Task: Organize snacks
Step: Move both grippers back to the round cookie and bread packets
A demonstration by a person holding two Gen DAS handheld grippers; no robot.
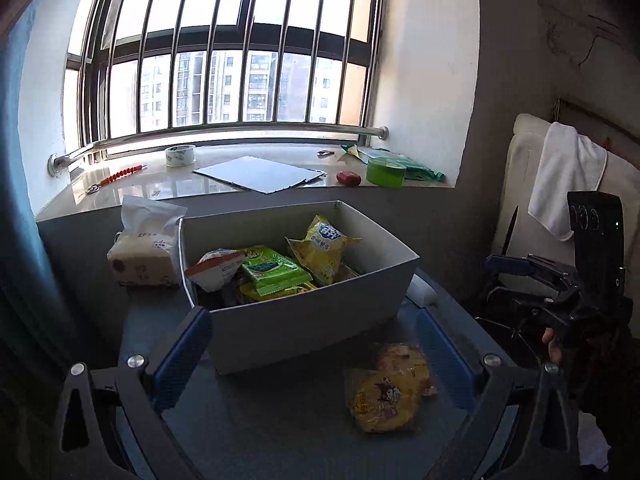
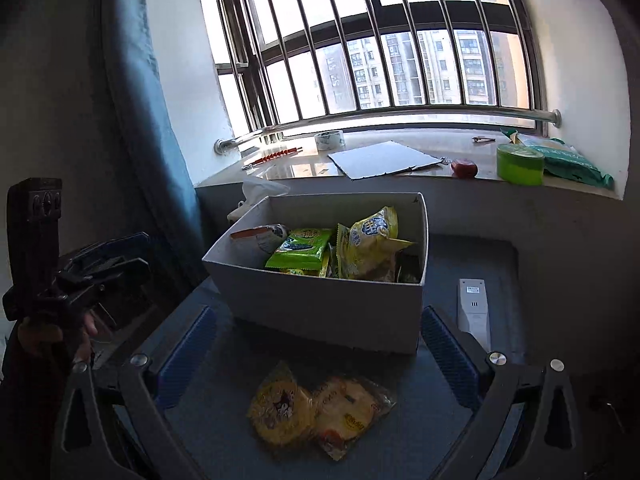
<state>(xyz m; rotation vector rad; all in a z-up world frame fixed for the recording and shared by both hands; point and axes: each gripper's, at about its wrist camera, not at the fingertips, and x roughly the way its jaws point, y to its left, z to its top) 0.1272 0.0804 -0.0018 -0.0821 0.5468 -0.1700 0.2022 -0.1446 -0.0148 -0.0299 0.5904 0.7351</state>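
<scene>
A white cardboard box [image 1: 312, 320] [image 2: 332, 312] stands on the dark table and holds several snack packs, among them a green pack [image 1: 272, 270] [image 2: 300, 250] and a yellow bag [image 1: 324, 246] [image 2: 368, 240]. Two yellow snack packs [image 1: 390, 388] [image 2: 316, 410] lie on the table in front of the box. My left gripper [image 1: 316, 356] is open and empty, its fingers either side of the box's near corner. My right gripper [image 2: 316, 356] is open and empty above the two packs. Each gripper shows in the other's view, the right one [image 1: 520, 276] and the left one [image 2: 112, 256].
A tissue pack [image 1: 146, 248] stands left of the box. A white remote [image 2: 474, 312] lies right of it. The windowsill behind holds a cardboard sheet [image 1: 258, 174], tape roll [image 1: 180, 156], green tape roll [image 1: 386, 172] and a red object [image 1: 348, 178]. A towel-draped chair [image 1: 560, 184] stands at right.
</scene>
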